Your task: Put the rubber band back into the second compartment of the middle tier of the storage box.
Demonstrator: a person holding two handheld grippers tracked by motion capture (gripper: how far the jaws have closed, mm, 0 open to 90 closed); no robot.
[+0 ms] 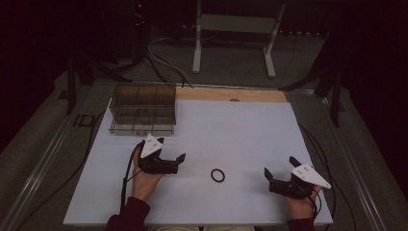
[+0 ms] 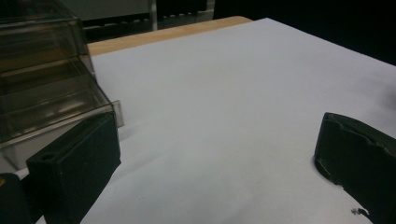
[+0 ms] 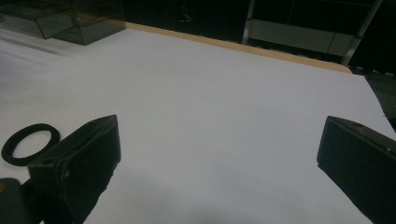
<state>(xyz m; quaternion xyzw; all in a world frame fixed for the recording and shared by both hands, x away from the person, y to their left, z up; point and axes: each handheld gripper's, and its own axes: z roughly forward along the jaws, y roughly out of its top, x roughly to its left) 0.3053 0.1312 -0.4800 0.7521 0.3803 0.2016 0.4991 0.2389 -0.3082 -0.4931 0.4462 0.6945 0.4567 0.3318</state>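
Jaws on both grippers stand spread wide with nothing between them. In the high view the left gripper [image 1: 172, 156] sits at lower left of centre and the right gripper [image 1: 281, 170] at lower right, each held in a hand that comes up from the bottom edge. Between them, a little nearer the left one, a black ring [image 1: 218, 175] lies flat on the white sheet [image 1: 240, 130], touching neither gripper. Being round and flat, the ring has no long axis and points no way; its opening faces up.

At the upper left of the sheet stands a clear box [image 1: 143, 109] with inner dividers; its contents, if any, are too dim to make out. The room beyond the table is dark, and a pale frame [image 1: 235, 29] at top centre is cut off by the frame edge.

The right gripper view catches the ring [image 3: 30, 143] at its lower left, partly behind the near jaw. The left gripper view instead shows the box [image 2: 44, 79] at upper left, close by its jaw, perhaps just short of touching.
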